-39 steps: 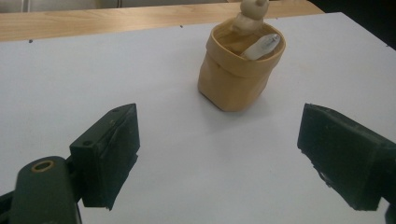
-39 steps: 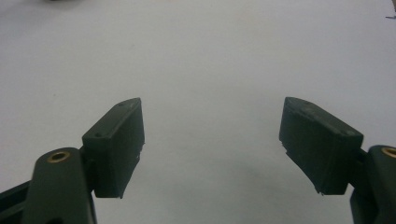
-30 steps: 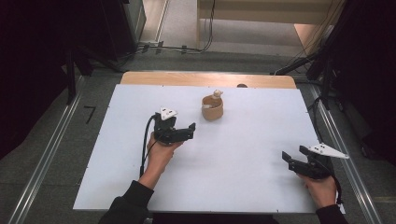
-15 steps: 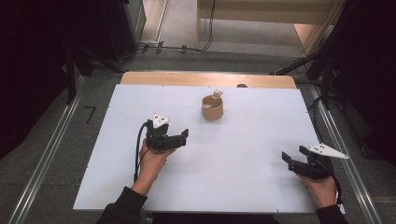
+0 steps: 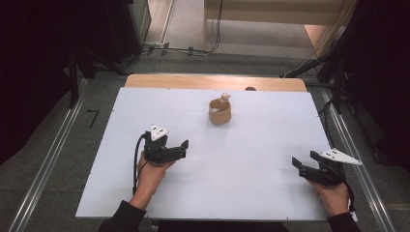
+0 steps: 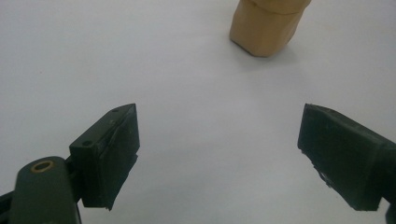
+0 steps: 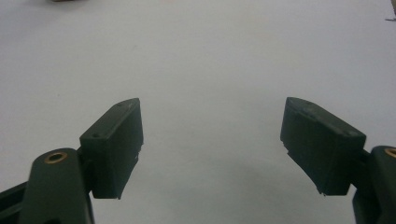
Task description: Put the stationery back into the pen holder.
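A small tan cup-like holder with a pale rounded piece at its rim stands on the white table, toward the back middle. Its tan base appears at the top of the left gripper view. My left gripper rests low over the table, left of centre, some way short of the holder, jaws wide apart with nothing between them. My right gripper sits near the front right edge, also open and empty.
A wooden strip runs along the table's far edge. Metal rails flank the table on both sides. Cables lie on the floor beyond. White surface stretches between the two grippers.
My left gripper has drawn back toward the person and to the left, away from the tan holder. The right gripper has stayed put.
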### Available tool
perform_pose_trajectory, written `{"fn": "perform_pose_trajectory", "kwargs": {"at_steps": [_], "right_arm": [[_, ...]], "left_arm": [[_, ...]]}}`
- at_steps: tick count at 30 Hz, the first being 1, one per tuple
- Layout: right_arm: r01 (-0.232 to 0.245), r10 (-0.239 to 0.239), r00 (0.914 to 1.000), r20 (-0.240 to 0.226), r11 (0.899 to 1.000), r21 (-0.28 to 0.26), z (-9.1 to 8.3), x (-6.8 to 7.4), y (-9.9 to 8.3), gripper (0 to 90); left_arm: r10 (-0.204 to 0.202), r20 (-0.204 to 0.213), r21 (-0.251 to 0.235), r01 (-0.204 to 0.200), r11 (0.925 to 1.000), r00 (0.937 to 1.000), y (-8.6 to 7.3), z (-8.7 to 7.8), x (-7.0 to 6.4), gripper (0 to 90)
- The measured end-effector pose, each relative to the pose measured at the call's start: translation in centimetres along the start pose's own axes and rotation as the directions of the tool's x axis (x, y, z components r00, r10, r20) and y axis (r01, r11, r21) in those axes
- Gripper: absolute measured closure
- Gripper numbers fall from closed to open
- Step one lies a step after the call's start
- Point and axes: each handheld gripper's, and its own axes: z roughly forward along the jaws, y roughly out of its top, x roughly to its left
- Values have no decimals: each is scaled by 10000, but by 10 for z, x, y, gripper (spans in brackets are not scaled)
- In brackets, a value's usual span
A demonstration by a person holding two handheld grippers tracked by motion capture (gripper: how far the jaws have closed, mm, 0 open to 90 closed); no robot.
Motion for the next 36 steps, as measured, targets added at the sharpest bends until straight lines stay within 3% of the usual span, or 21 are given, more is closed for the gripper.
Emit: {"fn": "perform_pose_trajectory", "kwargs": {"at_steps": [22,36], "right_arm": [[-20,20,10000,-23,10000,45,1,1,0,199],[-47,47,10000,9,10000,49,1,1,-1,199]], "left_arm": [[-617,-528,153,626,9979,9967,-31,-25,36,130],[-866,-744,206,884,9959,9935,-46,-39,52,130]]}}
